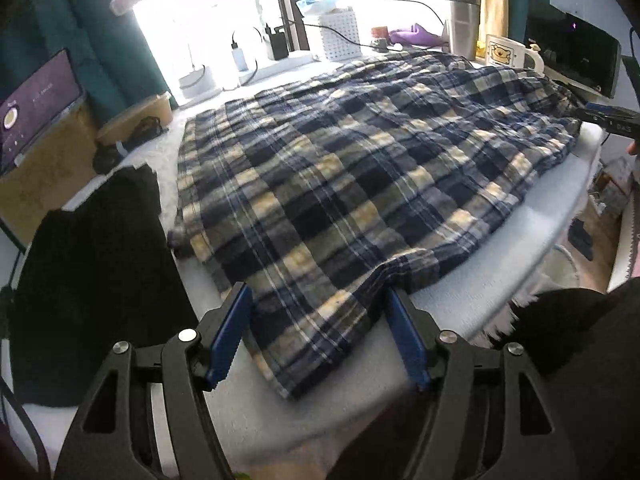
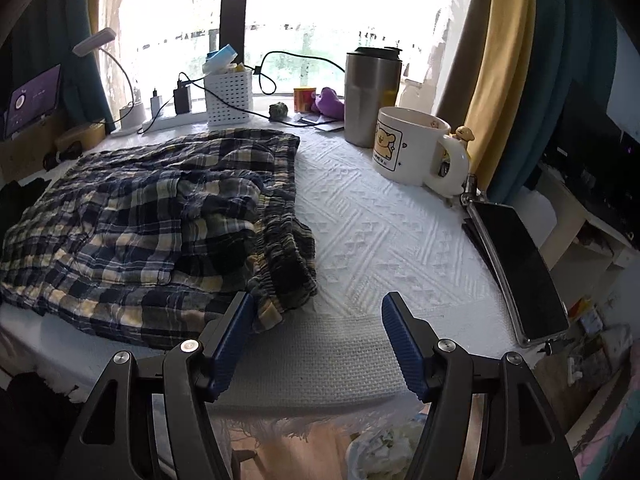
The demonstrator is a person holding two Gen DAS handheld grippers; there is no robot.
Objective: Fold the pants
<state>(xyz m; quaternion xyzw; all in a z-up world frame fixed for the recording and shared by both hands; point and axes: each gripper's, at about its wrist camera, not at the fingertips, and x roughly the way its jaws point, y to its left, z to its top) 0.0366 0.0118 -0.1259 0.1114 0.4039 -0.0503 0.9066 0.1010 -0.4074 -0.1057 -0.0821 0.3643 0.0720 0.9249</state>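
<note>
Blue, black and cream plaid pants (image 1: 340,168) lie spread flat on the white-covered table (image 1: 500,280). One leg end reaches toward me and lies between the blue pads of my left gripper (image 1: 317,290), which stands open; the right pad touches a raised fold of the cloth. In the right wrist view the gathered waistband end of the pants (image 2: 152,216) lies at the left. My right gripper (image 2: 318,320) is open over the bare textured table cover (image 2: 380,240), its left finger beside the waistband corner.
A folded black garment (image 1: 92,280) lies left of the pants. A bear mug (image 2: 408,148), steel tumbler (image 2: 372,96) and white basket (image 2: 228,96) stand along the window side. A phone (image 2: 516,268) lies at the right edge. The table's front edge is close below both grippers.
</note>
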